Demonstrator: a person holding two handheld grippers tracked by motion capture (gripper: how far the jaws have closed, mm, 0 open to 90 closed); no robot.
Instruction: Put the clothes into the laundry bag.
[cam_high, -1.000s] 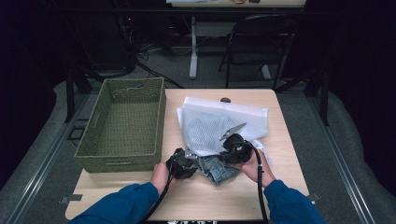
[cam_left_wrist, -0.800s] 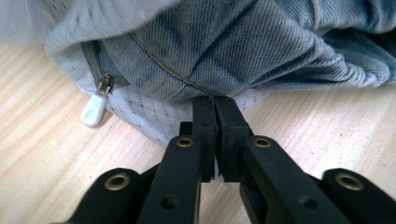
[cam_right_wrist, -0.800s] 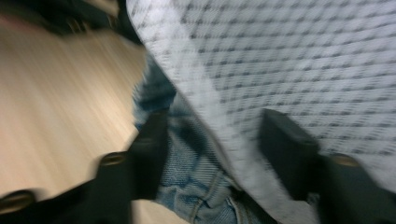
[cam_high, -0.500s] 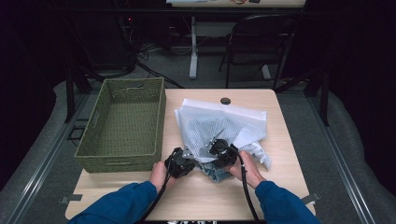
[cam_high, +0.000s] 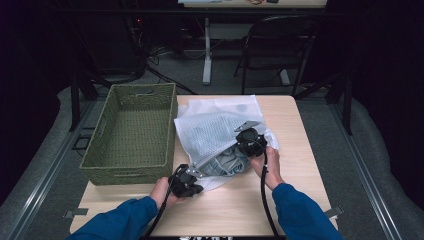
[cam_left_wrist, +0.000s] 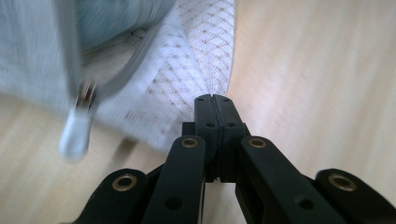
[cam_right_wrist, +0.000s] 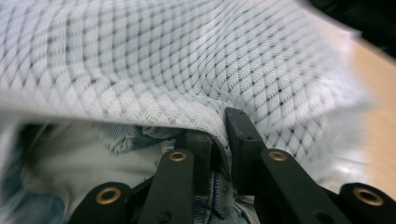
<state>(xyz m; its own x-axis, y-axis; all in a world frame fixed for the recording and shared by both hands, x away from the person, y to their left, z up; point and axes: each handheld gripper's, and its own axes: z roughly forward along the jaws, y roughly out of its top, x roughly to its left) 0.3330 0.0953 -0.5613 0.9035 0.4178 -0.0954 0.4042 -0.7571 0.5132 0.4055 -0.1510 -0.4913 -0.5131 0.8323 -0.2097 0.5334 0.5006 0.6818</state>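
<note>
Right now my left gripper has its jaws pressed together beside the mesh bag, while my right gripper clamps the bag's mesh over the jeans on the tabletop.

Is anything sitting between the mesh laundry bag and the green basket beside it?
Nothing visible. The mesh bag, with folded clothes in its mouth, lies right beside the basket, whose inside looks bare. The right gripper is shut on the bag's upper edge; the left gripper is shut at its near edge.

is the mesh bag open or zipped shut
Open: the right gripper lifts the mesh bag edge, showing denim inside.
</note>
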